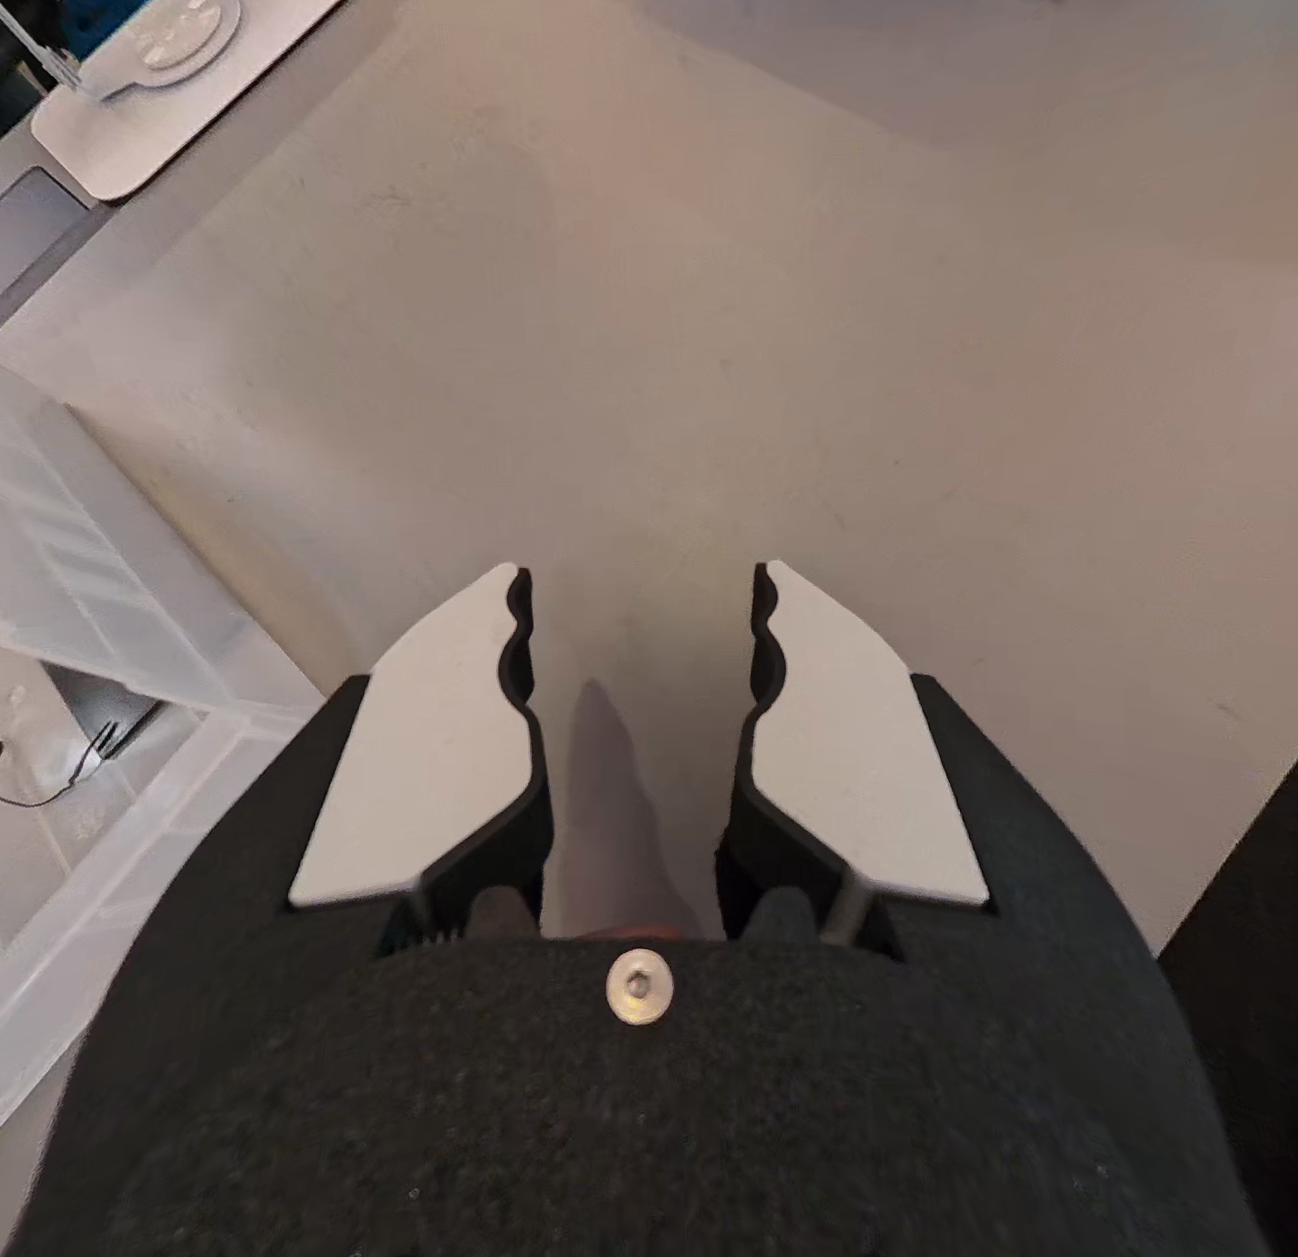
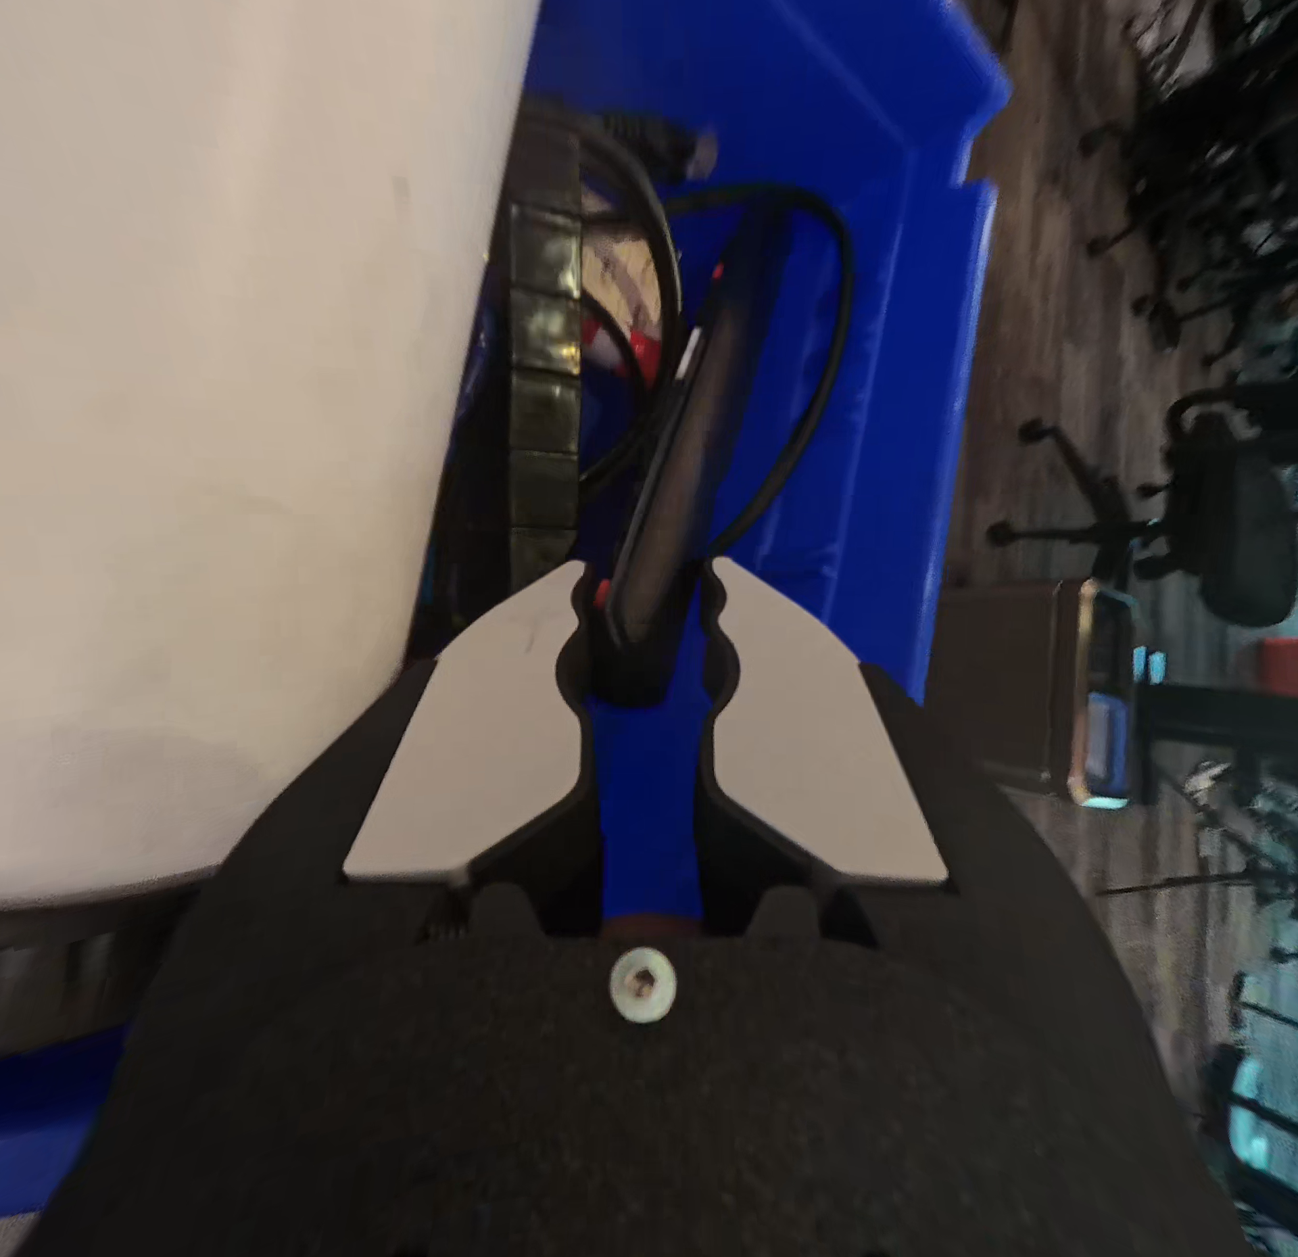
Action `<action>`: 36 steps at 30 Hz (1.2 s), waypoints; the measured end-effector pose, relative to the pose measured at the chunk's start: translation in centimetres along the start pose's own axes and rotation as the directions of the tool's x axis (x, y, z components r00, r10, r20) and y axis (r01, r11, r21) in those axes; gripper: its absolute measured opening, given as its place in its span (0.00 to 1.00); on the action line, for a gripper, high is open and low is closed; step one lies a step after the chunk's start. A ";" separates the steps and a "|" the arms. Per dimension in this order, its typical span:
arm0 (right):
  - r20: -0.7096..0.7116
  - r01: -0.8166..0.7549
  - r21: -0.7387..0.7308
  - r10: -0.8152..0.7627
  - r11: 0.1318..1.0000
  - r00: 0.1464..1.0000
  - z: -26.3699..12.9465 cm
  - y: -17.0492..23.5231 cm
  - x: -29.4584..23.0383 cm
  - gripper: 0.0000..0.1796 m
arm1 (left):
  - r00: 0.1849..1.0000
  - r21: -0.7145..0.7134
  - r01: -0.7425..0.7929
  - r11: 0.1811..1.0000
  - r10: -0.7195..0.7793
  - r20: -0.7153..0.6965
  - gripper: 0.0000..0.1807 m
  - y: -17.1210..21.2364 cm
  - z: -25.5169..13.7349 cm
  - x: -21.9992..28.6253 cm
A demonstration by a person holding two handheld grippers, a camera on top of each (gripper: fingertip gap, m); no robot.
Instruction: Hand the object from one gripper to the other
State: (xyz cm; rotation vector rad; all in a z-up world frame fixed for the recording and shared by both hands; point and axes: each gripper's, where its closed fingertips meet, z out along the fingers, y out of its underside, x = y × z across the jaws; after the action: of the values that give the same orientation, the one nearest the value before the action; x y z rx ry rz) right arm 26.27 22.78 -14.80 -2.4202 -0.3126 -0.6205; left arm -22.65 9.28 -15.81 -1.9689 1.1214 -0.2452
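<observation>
The left gripper was wide apart and held nothing. Its two white fingers pointed down at one bare, pale table. One silver screw sat in the black body behind them. To the left stood one clear plastic box, with one thin black wire seen through it. Far up in the corner lay one white board with a white stand on it.

The right gripper was closed around one long, flat black object. Its two fingers pinched the near end, and the rest stuck out past the tips, leaning a little to the right. A thin black cord looped from the far end of the object. Small red and white marks ran along one edge, too blurry to read. Behind it stood one blue bin with dark tangled things inside that I could not tell apart. One big white surface filled the left side. Off to the right was one black office chair, all blurred.

No writing could be read anywhere.
</observation>
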 end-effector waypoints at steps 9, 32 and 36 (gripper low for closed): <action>0.111 -0.110 0.010 0.109 0.994 0.988 -1.8 0.9 -0.1 0.23 | 0.999 -0.004 0.034 0.999 -0.034 -0.017 0.33 0.2 0.0 0.0; 0.763 -0.336 0.595 -0.382 0.730 0.522 -25.0 -3.5 -31.4 0.25 | 0.979 0.080 0.143 0.986 -0.153 0.133 0.31 -0.9 -7.1 -12.0; 0.785 -0.353 0.580 -0.387 0.735 0.484 -25.2 -3.4 -31.9 0.24 | 0.996 -0.255 -0.065 0.965 0.078 0.038 0.28 3.2 -5.8 -16.8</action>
State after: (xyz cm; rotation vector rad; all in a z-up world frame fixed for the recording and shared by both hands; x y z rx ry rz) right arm -11.42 7.63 -11.36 -1.7344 -0.8269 0.7731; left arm -37.49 18.28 -10.84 -2.1397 1.2400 -0.0148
